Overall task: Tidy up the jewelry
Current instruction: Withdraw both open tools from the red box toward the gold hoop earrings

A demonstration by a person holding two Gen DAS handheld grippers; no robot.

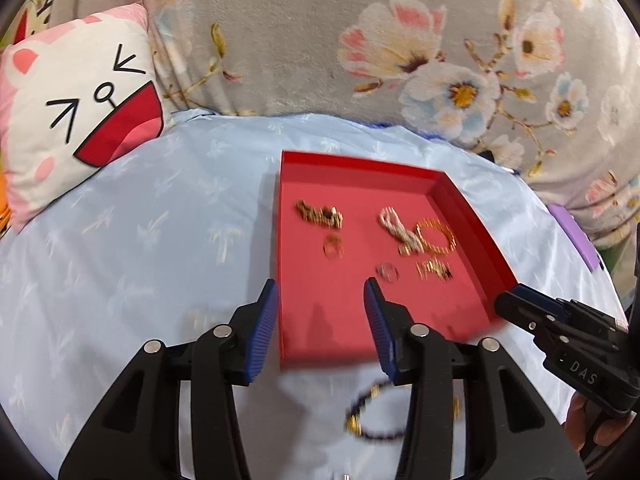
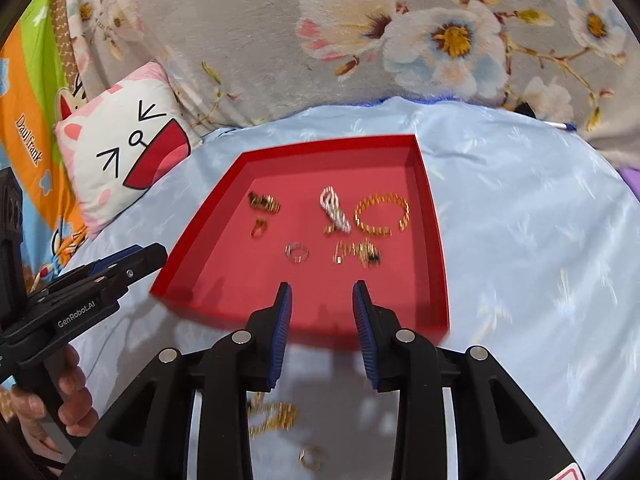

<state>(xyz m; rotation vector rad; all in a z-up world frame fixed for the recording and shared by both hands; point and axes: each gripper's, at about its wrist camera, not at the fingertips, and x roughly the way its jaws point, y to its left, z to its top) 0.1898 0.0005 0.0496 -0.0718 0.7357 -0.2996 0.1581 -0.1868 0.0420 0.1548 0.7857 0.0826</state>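
Note:
A red tray [image 1: 472, 216] [image 2: 434, 240] lies on the light blue cloth and holds several pieces: a gold bracelet [image 2: 382, 214] [image 1: 435, 236], a white bead strand [image 2: 335, 210] [image 1: 400, 228], a clear ring [image 2: 297, 252] [image 1: 387, 272], a small gold ring [image 2: 259, 227] [image 1: 333, 247], a gold chain clump [image 2: 264, 202] [image 1: 320, 213] and a gold-and-dark piece [image 2: 358, 254] [image 1: 434, 270]. My left gripper [image 1: 322, 292] is open and empty over the tray's near left edge. My right gripper [image 2: 322, 292] is open and empty over the tray's near edge. A dark beaded bracelet [image 1: 370, 420] lies on the cloth below the left gripper. A gold chain [image 2: 276, 416] and a gold ring [image 2: 312, 458] lie below the right gripper.
A cat-face pillow [image 1: 76, 112] [image 2: 128, 140] leans at the left. A grey floral blanket [image 1: 360, 40] [image 2: 360, 40] rises behind the cloth. A purple object [image 1: 576, 236] sits at the right edge. A pen [image 2: 560, 125] lies at the far right.

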